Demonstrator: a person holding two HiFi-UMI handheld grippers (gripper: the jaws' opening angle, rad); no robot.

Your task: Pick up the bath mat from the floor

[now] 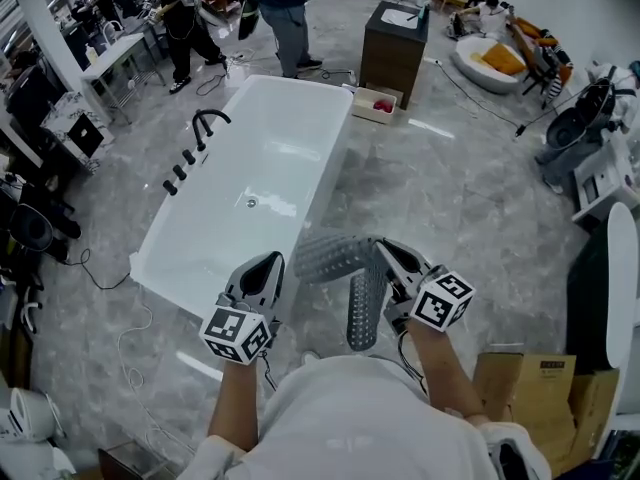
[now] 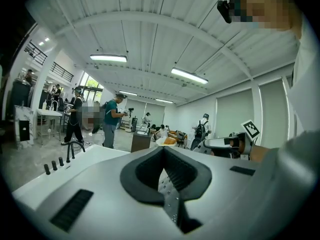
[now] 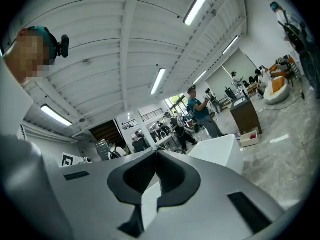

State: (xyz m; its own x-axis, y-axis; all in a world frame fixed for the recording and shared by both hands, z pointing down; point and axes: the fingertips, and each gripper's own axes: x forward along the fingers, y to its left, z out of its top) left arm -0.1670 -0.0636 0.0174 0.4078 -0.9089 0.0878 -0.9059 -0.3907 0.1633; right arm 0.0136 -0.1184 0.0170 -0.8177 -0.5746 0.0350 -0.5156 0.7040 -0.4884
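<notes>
Both tongs are closed on the grey studded bath mat (image 1: pixel 340 256). The left tongs (image 1: pixel 268 265) pinch one edge and the right tongs (image 1: pixel 388 253) the other. The mat spans the gap between them, clear of the floor, with a fold hanging beside the right tongs. A white bathtub (image 1: pixel 250 168) lies just beyond both tips.
</notes>
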